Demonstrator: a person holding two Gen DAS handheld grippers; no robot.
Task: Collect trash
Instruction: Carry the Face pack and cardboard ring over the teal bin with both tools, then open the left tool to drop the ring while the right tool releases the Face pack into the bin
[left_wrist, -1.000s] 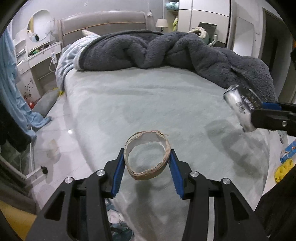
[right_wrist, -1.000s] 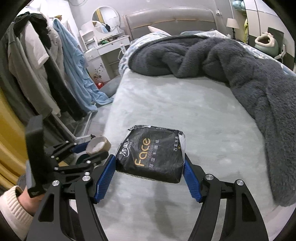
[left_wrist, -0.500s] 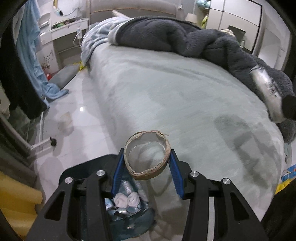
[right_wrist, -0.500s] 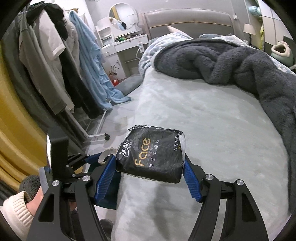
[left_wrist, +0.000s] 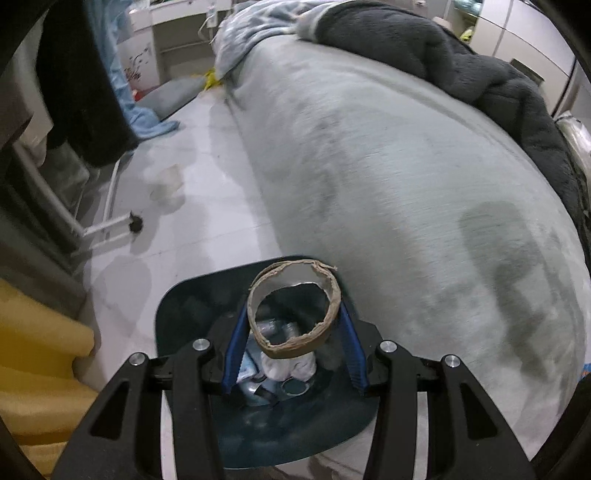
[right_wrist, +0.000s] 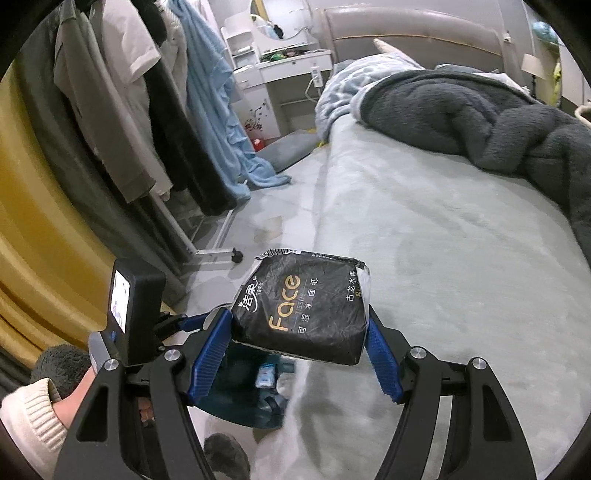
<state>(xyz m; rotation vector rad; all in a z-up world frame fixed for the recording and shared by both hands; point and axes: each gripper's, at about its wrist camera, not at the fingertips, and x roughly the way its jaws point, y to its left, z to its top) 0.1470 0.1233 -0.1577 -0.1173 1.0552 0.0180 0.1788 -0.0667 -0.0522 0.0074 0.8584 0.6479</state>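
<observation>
While bin (left_wrist: 184, 317) holds some scraps already, two pieces left to drop. Left gripper (left_wrist: 293, 334) pinching ring (left_wrist: 294, 306) above bin; right gripper (right_wrist: 299, 339) clamping tissue pack (right_wrist: 301, 314) nearby.

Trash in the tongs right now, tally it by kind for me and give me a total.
Cardboard tape rings: 1, the cardboard ring pinched in the left tongs, held over the blue bin.
Tissue packs: 1, the black tissue pack clamped in the right tongs.
Total: 2 held pieces.
</observation>
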